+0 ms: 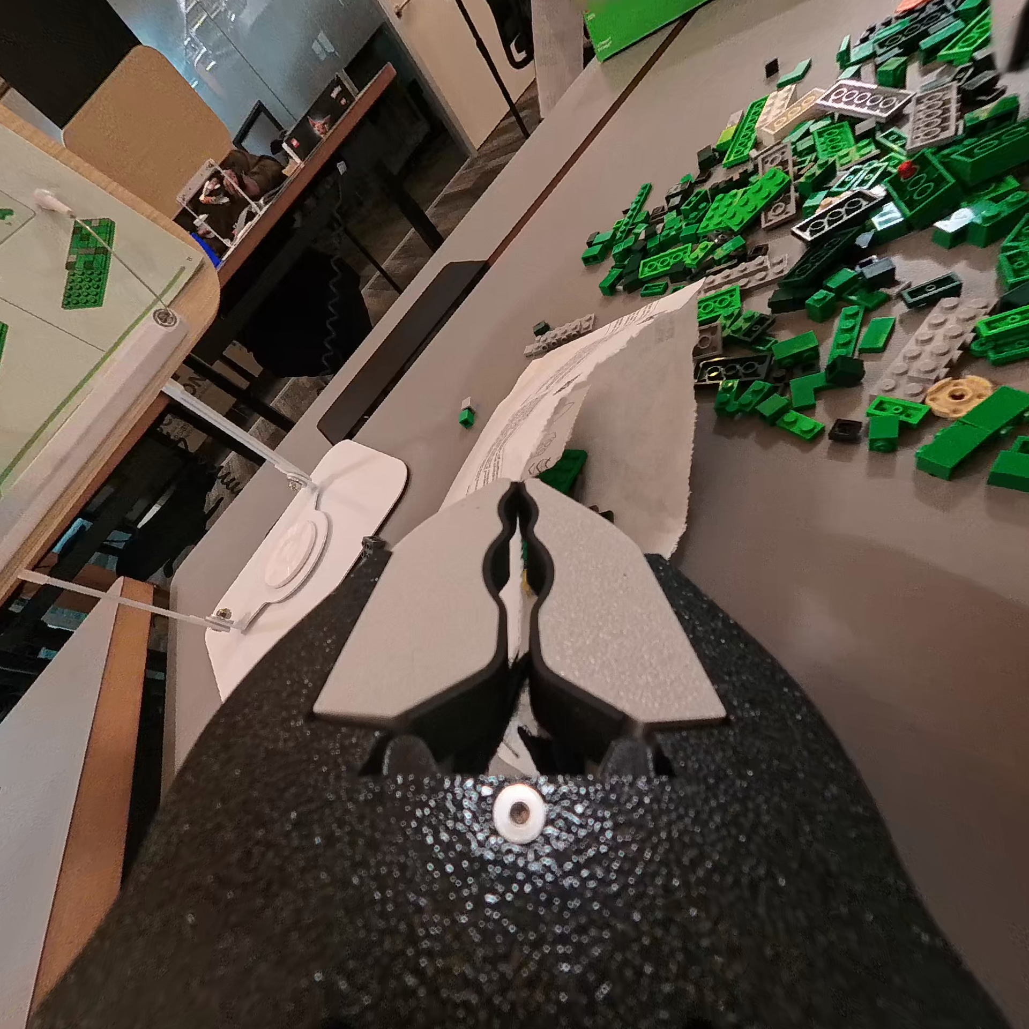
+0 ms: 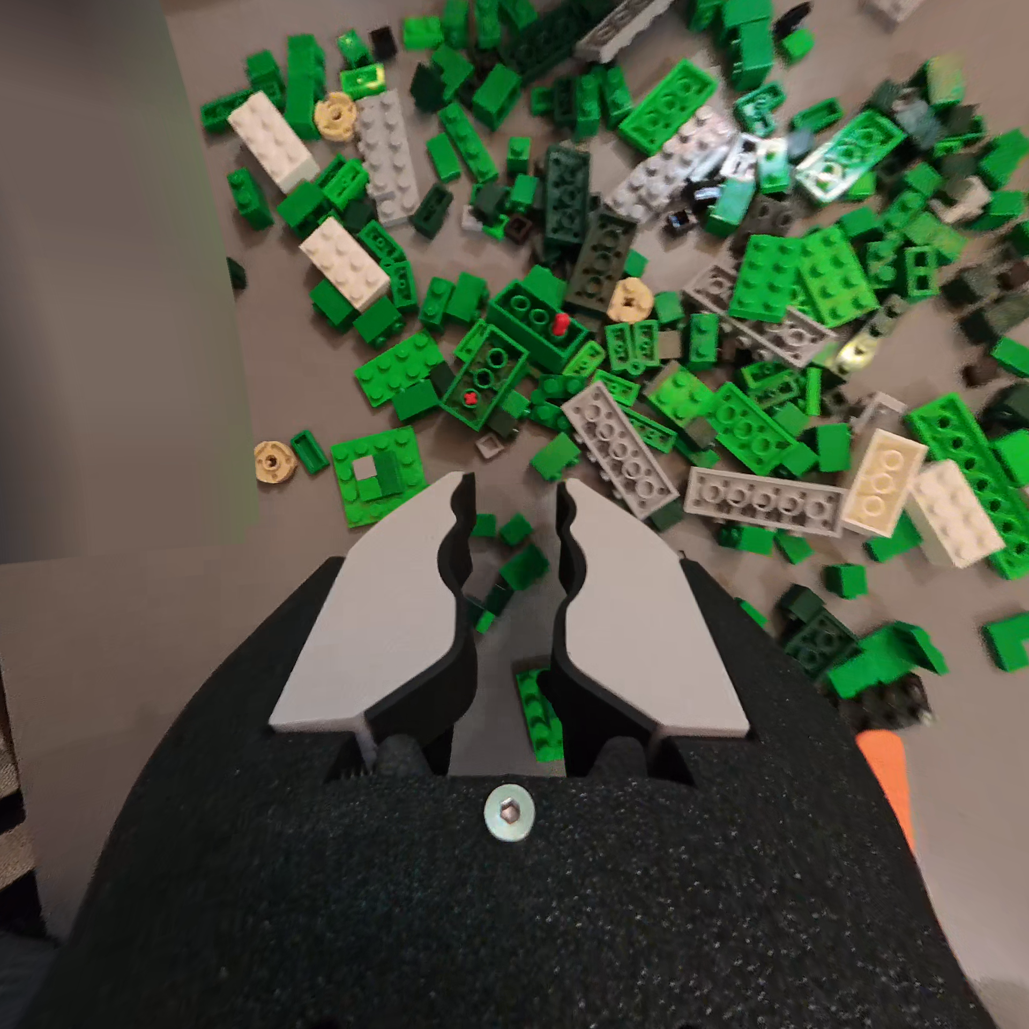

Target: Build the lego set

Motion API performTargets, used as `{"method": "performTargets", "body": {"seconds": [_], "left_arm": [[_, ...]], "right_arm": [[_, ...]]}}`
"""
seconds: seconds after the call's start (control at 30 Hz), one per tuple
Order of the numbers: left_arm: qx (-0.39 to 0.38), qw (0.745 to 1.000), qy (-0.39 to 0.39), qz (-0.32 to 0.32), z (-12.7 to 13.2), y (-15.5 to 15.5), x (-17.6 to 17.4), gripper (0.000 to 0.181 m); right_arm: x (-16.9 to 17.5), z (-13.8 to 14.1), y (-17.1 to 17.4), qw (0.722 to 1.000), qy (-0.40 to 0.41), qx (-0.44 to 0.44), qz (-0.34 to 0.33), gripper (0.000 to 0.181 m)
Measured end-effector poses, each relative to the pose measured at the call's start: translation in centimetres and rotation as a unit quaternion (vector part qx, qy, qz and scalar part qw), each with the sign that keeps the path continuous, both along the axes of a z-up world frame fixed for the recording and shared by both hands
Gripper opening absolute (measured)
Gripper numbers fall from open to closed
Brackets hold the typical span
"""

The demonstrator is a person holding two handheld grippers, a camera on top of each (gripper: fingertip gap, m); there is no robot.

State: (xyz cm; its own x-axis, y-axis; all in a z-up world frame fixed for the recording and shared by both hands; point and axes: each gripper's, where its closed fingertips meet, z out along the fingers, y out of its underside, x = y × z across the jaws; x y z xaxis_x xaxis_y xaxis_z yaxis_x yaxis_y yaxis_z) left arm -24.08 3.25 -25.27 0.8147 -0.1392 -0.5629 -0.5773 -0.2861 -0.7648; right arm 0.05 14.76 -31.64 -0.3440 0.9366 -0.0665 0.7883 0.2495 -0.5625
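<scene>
A big pile of loose green, grey, white and black Lego bricks (image 2: 612, 306) lies on the grey table. My right gripper (image 2: 515, 495) is open and empty, hovering just above the pile's near edge, with small green bricks (image 2: 515, 529) showing between its fingers. A green plate with a few small pieces on it (image 2: 378, 473) lies just left of the fingertips. My left gripper (image 1: 518, 490) is shut on a torn white paper bag (image 1: 629, 401), which stands up off the table beyond the fingers. The pile also shows in the left wrist view (image 1: 835, 223), far right.
An open instruction booklet (image 1: 72, 289) rests on a clear stand with a white base (image 1: 334, 529) to the left. A green box (image 1: 629, 28) lies at the table's far end. Tan round pieces (image 2: 273, 461) lie among the bricks. An orange object (image 2: 885, 779) shows at the right. Tip to tip, the grippers are about 30 centimetres apart. From the left gripper's tips to the white base (image 1: 334, 529) is close to 25 centimetres.
</scene>
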Motion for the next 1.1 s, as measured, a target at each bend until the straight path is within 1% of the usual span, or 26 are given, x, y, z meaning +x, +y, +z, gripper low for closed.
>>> {"method": "performTargets", "body": {"seconds": [0.07, 0.2, 0.3, 0.43, 0.53, 0.63, 0.7, 0.77, 1.1], "left_arm": [[-0.001, 1.000, 0.001, -0.001, 0.0, 0.0, 0.0, 0.000], [-0.003, 1.000, 0.005, -0.001, -0.1, 0.0, 0.1, 0.000], [-0.003, 1.000, 0.006, -0.001, -0.1, 0.0, 0.1, 0.000], [-0.005, 1.000, 0.008, -0.002, -0.2, 0.0, 0.1, 0.000], [-0.005, 1.000, 0.010, -0.003, -0.2, 0.1, 0.2, 0.000], [-0.006, 1.000, 0.010, -0.003, -0.3, 0.1, 0.2, 0.000], [-0.006, 1.000, 0.010, -0.003, -0.3, 0.1, 0.2, 0.000], [-0.008, 1.000, 0.010, -0.004, -0.4, 0.1, 0.2, 0.000], [-0.011, 1.000, 0.013, -0.005, -0.5, 0.1, 0.2, 0.000]], "right_arm": [[0.2, 0.0, 0.8, 1.000, -0.002, 0.011, -0.009, 0.027], [0.5, 0.0, 0.1, 1.000, -0.005, 0.005, 0.010, 0.027], [0.3, -0.1, 0.6, 1.000, 0.004, 0.031, 0.003, 0.028], [-0.1, 0.0, 2.6, 0.997, 0.023, 0.063, -0.037, 0.031], [0.5, 0.0, 4.3, 0.994, 0.017, 0.082, -0.073, 0.035], [1.2, 0.3, 6.7, 0.986, 0.022, 0.106, -0.129, 0.043], [1.7, 0.5, 7.7, 0.982, 0.029, 0.101, -0.157, 0.047], [2.3, 0.5, 8.1, 0.981, 0.032, 0.088, -0.168, 0.047], [5.4, -0.8, 8.2, 0.984, -0.014, 0.059, -0.170, 0.042]]}}
